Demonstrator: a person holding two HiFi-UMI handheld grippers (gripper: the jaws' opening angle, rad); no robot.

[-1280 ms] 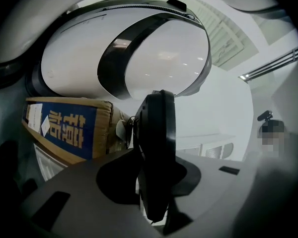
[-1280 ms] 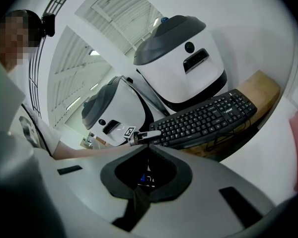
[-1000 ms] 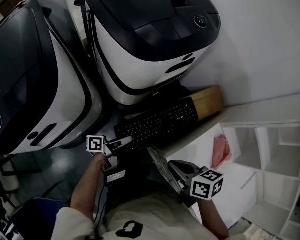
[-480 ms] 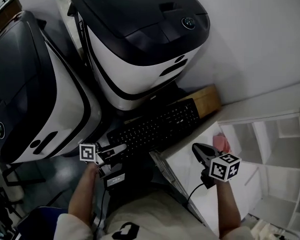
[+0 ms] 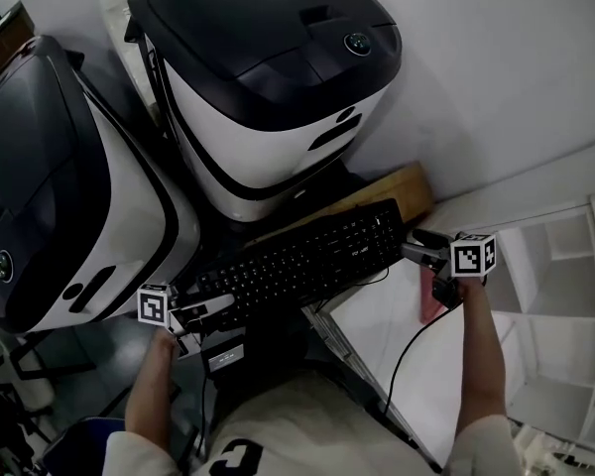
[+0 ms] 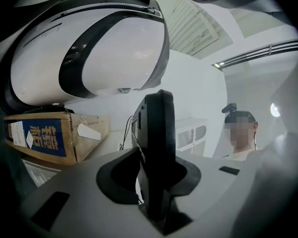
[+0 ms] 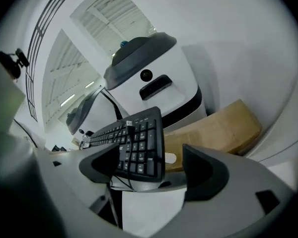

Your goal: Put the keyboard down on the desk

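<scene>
The black keyboard [image 5: 297, 261] hangs level in front of the machines, above the dark floor and the left edge of the white desk [image 5: 377, 315]. My left gripper [image 5: 200, 308] is shut on its left end. In the left gripper view the keyboard [image 6: 156, 148] stands edge-on, clamped in my left gripper [image 6: 156, 182]. My right gripper [image 5: 424, 251] is open at the keyboard's right end. In the right gripper view that end of the keyboard [image 7: 139, 143] lies between the spread jaws of my right gripper [image 7: 154, 170]. Its USB cable [image 7: 126, 128] is draped over the keys.
Two large white-and-black machines [image 5: 268, 77] [image 5: 50, 196] stand behind and left of the keyboard. A cardboard box [image 5: 402, 188] lies against the wall under its far right corner. A white shelf unit [image 5: 565, 276] is at the right, and something pink [image 5: 428, 303] lies on the desk.
My right gripper has swung from low over the desk up to the keyboard's right end. The keyboard, still held by my left gripper, has shifted a little to the right.
</scene>
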